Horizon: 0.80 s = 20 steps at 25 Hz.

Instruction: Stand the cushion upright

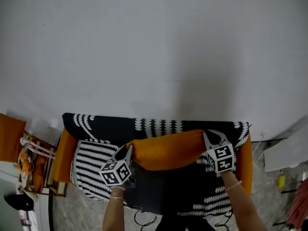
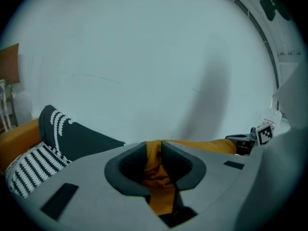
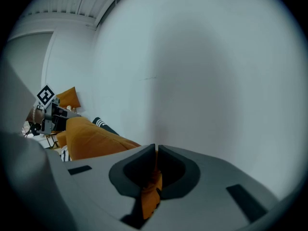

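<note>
Subject item: one plain orange fabric cushion (image 1: 166, 150). It lies lengthwise, left to right, in front of the backrest of a seat draped in a black-and-white patterned throw (image 1: 96, 124). The seat has orange upholstered arms (image 1: 65, 153) and stands against a plain white wall (image 1: 154, 42).

Left gripper (image 1: 126, 152): it sits at the cushion's left end. Its own view shows the jaws closed on a fold of orange fabric that fills the gap between the pads, so the cushion is gripped.

Right gripper (image 1: 214, 137): it sits at the cushion's right end. Its jaws are drawn almost together, with a thin pinch of the cushion's orange corner between them, so the cushion is gripped.

The cushion hangs between the two grippers, bulging in the middle. Whether its underside touches the seat or the backrest cannot be determined. At the left edge of the head view there is a wooden rack (image 1: 41, 170) beside the seat.
</note>
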Each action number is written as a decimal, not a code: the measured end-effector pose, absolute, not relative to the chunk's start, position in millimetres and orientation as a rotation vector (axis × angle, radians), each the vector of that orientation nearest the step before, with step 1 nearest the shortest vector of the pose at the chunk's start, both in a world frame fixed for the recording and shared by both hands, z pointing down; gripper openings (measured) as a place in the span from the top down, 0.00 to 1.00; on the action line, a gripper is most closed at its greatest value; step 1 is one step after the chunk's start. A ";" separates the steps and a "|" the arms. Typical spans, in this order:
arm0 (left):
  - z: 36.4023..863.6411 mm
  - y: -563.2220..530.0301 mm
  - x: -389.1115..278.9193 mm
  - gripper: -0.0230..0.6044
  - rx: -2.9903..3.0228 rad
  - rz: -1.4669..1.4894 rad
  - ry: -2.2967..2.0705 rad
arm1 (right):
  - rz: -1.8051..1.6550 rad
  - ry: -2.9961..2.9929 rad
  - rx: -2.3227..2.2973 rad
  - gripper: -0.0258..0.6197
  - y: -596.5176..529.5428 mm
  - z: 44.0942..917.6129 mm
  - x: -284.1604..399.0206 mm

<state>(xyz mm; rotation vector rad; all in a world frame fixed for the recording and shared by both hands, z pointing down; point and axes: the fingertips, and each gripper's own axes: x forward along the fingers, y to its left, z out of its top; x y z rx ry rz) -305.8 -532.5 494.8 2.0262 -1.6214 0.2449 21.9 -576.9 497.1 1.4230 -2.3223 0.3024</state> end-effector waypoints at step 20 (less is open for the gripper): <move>507.5 -626.7 -323.8 0.80 2.034 0.212 -1.566 | 0.292 -2.269 1.519 0.93 -670.8 503.4 5.9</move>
